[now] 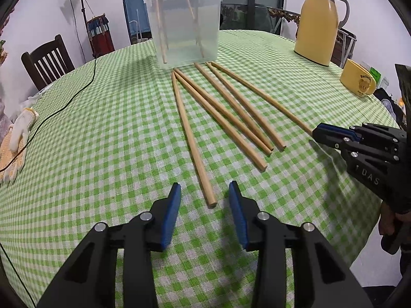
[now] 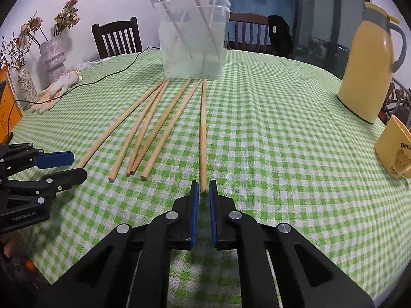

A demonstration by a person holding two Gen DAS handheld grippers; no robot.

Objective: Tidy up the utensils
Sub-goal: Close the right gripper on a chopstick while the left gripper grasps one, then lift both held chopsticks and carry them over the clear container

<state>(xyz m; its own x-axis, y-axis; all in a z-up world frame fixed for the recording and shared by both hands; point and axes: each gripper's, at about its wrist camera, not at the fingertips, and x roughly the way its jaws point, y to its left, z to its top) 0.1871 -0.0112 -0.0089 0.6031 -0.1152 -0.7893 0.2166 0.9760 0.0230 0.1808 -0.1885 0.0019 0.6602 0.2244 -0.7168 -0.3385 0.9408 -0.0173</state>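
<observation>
Several wooden chopsticks (image 1: pixel 226 107) lie fanned on the green checked tablecloth (image 1: pixel 102 128), tips toward a clear plastic tub (image 1: pixel 183 23) that holds a few more chopsticks. My left gripper (image 1: pixel 204 192) is open, with the near end of the leftmost chopstick (image 1: pixel 195 148) between its fingertips. My right gripper (image 2: pixel 203 188) is nearly closed around the near end of the rightmost chopstick (image 2: pixel 203 128); in the left wrist view it (image 1: pixel 318 132) meets that stick's end. The tub (image 2: pixel 192 36) also shows in the right wrist view, and so does the left gripper (image 2: pixel 74 164).
A yellow thermos jug (image 1: pixel 318 23) and a yellow mug (image 1: pixel 358 79) stand at the right. A white work glove (image 1: pixel 21 125) and a dark cable (image 1: pixel 72 97) lie at the left. Chairs (image 1: pixel 46 61) stand around the table. Vases with dried flowers (image 2: pixel 51 54) are at the far left.
</observation>
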